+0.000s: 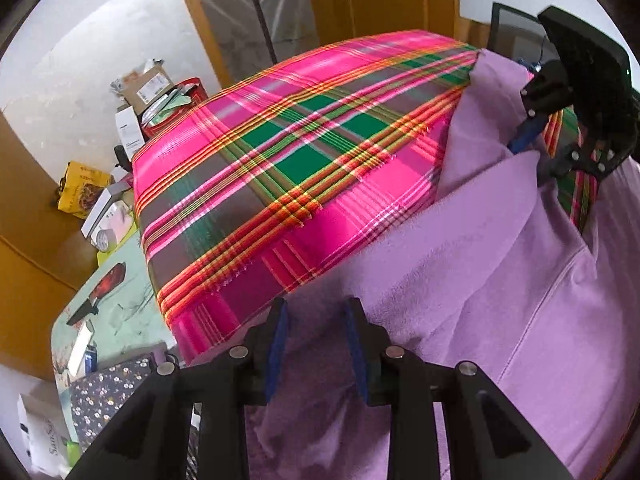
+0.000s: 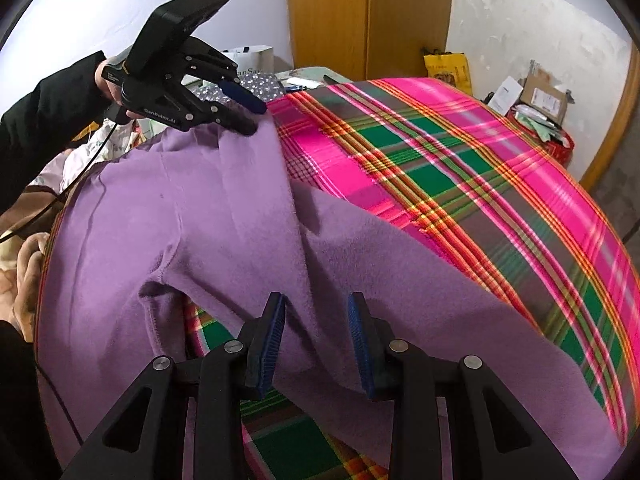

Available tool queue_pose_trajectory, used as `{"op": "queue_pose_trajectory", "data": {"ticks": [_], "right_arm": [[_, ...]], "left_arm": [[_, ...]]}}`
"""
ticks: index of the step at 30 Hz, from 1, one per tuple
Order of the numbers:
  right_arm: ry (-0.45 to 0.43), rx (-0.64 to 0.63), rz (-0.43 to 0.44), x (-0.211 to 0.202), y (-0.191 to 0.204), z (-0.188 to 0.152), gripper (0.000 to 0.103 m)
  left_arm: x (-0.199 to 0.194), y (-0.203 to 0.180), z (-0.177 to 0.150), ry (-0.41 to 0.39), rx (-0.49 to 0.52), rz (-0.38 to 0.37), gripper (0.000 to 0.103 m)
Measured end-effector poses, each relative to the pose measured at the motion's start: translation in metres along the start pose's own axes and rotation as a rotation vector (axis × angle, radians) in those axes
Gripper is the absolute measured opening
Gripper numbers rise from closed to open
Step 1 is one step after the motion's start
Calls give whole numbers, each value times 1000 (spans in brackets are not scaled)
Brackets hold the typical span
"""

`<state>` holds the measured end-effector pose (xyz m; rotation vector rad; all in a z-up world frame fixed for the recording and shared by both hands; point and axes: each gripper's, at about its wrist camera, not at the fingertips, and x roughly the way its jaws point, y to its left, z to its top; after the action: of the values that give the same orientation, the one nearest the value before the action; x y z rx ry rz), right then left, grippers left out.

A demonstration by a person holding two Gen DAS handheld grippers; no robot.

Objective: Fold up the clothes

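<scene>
A bed covered by a bright plaid sheet (image 1: 280, 168) in pink, green and orange stripes. A lilac fleece garment (image 2: 192, 216) lies spread directly on the sheet, covering its near part. One long lilac sleeve (image 2: 420, 280) stretches sideways from the garment's body across the plaid, lying flat.

My left gripper (image 2: 256, 114) reads "GenRobot.AI" in white on its black side. A white bag (image 1: 44, 440) shows "SanSa". Other labels are too small to read.
</scene>
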<state>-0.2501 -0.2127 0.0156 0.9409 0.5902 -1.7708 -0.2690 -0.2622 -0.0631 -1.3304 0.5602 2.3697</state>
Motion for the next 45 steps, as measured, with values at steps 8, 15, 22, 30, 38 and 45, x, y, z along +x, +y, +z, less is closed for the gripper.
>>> {"op": "queue_pose_trajectory", "data": {"ticks": [8,15,22,30,38,45], "right_arm": [[4,11,19,4,-2,-3,34],[-5,13,2,4,-2,-2,13],[-47,-4,-67,-8,3,3,3],[-145,-32,-133,-46,21,8,3],[-220,-55,-184,-87,53,4,3],[-225,-98,-188,-109,103,-23,3]], "left_arm": [[6,-8,6,12,71,17,22],[3,-16,2,-15,71,92,2],[-38,-23,-5,-141,-1,200,2],[-102,-40,-27,-299,-141,264,2],[-153,-85,-52,-401,-200,322,2],[-172,-128,-90,-441,-297,332,2]]}}
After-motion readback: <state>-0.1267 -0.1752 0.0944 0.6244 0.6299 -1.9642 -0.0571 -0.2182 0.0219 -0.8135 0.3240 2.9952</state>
